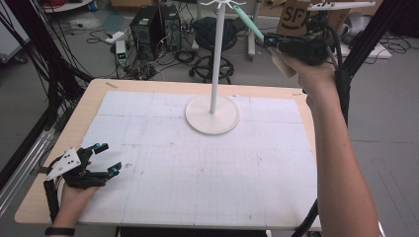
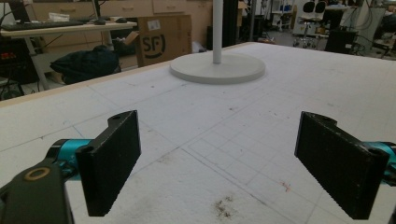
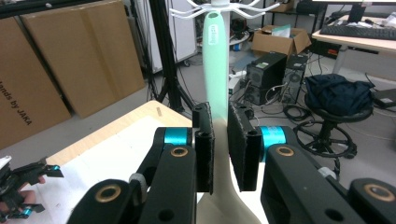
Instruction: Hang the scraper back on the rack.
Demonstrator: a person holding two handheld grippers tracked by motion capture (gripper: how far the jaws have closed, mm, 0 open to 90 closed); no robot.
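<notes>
A mint-green handled utensil (image 3: 215, 70) is clamped by the right gripper (image 3: 219, 144) near the hook stand (image 1: 213, 59); the left gripper (image 1: 109, 159) is rested on the table (image 1: 197, 163), jaws wide

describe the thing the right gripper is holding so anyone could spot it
Find the tall white hook stand at the table's far side. Near its top, the right gripper clamps a long mint-green utensil handle with a cream lower end, the one coloured item there.

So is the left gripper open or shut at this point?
Open. In its own view the left gripper has its jaws spread wide with bare table mat between them, gripping nothing; it rests low near the table's front-left corner.
</notes>
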